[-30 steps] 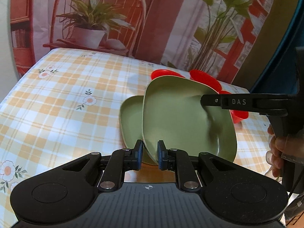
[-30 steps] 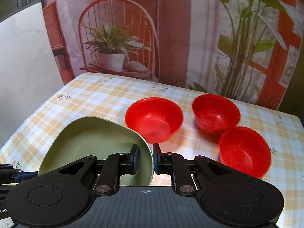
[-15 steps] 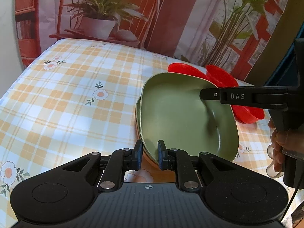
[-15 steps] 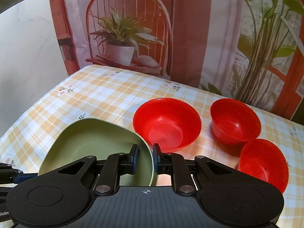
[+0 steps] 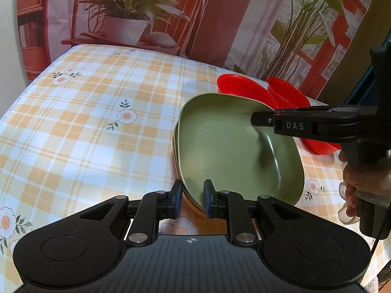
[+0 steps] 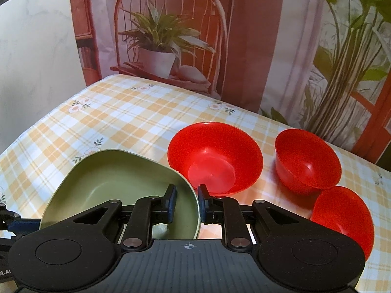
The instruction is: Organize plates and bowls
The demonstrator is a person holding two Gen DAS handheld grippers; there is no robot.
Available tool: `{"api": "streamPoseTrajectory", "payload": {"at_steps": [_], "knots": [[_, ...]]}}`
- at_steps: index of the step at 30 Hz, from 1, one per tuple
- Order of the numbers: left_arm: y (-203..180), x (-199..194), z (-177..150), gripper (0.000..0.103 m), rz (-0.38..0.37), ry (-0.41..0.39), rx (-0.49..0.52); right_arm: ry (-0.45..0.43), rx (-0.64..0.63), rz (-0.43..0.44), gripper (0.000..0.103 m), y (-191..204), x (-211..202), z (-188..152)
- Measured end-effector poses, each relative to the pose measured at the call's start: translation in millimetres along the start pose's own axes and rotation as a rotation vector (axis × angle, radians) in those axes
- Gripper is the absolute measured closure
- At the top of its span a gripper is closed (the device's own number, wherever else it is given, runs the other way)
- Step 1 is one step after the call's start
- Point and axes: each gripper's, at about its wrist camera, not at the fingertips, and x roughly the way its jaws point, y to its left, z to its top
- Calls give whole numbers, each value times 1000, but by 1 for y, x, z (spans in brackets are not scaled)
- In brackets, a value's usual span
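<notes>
Both claws point downward, jaws nearly closed: the left claw [image 5: 191, 201] pinches a rim, and the right claw [image 6: 187, 201] pinches the opposite rim.

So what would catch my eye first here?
Probably the three red bowls, bright against the checked tablecloth on the right side. Next, the green plate at the near edge, stacked on other plates, with the left gripper and right gripper each straddling its rim.

White letters "DAS" stand on the right claw's [image 5: 255, 119] black finger; other lettering seems unreadable.
</notes>
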Motion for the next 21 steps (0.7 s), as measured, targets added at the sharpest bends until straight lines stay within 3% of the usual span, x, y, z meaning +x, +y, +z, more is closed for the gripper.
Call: {"api": "streamPoseTrajectory", "payload": {"at_steps": [10, 21], "knots": [[-2, 2, 2, 83, 17, -2, 6, 1, 19, -20, 81, -3, 2, -8], [-1, 6, 2, 84, 29, -3, 2, 28, 95, 9, 80, -14, -28, -29]]}}
